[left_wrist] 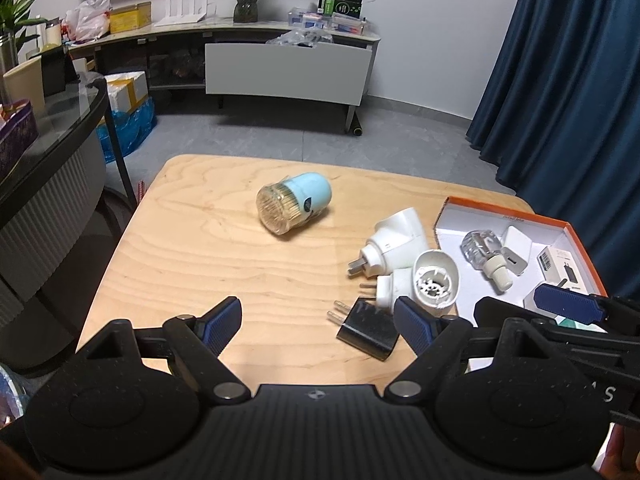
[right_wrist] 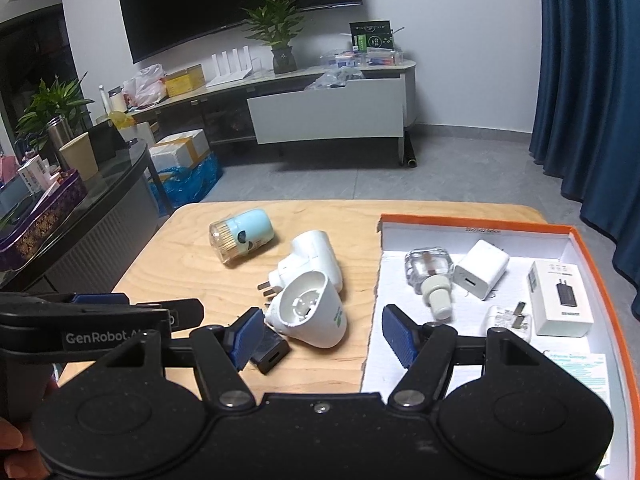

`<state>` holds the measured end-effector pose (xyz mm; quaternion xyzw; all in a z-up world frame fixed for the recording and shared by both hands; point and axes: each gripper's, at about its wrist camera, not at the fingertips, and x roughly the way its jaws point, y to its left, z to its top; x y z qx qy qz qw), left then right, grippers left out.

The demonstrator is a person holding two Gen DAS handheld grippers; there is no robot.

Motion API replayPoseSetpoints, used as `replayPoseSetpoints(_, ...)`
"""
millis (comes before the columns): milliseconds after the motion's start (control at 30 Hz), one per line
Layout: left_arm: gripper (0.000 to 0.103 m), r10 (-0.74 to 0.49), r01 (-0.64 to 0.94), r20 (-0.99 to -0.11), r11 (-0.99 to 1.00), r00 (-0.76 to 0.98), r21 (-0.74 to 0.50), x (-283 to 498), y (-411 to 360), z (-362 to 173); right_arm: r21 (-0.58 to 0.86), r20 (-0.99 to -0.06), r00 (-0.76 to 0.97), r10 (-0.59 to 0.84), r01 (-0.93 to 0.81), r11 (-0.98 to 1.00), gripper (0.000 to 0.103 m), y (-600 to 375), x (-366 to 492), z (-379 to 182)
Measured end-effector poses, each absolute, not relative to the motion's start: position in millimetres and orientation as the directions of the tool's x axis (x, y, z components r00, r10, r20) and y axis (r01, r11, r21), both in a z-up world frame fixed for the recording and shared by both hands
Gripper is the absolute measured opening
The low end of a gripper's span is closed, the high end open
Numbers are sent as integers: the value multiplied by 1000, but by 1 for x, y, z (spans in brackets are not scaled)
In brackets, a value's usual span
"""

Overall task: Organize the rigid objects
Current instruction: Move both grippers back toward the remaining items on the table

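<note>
Two hand-held grippers are held low and level over the near edge of a wooden table [left_wrist: 192, 240], side by side. The left gripper [left_wrist: 318, 322] is spread wide with nothing between its blue pads; a black plug adapter [left_wrist: 366, 332] lies on the table between them. The right gripper [right_wrist: 324, 338] is likewise wide open and empty, pointed at a white cone-shaped plug-in device [right_wrist: 310, 312] lying on its side. A pale blue toothpick holder [left_wrist: 294, 208] lies tipped over mid-table. An orange-rimmed tray [right_wrist: 476, 229] at the right holds a white charger [right_wrist: 482, 274] and a clear bottle [right_wrist: 428, 272].
</note>
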<state>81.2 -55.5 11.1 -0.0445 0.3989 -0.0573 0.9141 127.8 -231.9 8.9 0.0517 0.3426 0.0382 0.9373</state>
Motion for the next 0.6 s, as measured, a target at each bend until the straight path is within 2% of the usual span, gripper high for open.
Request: replayPoseSetpoints(600, 85, -134, 46, -741, 989, 658, -138, 85, -42, -4, 145, -662, 736, 142, -60, 988, 79, -221, 138, -7)
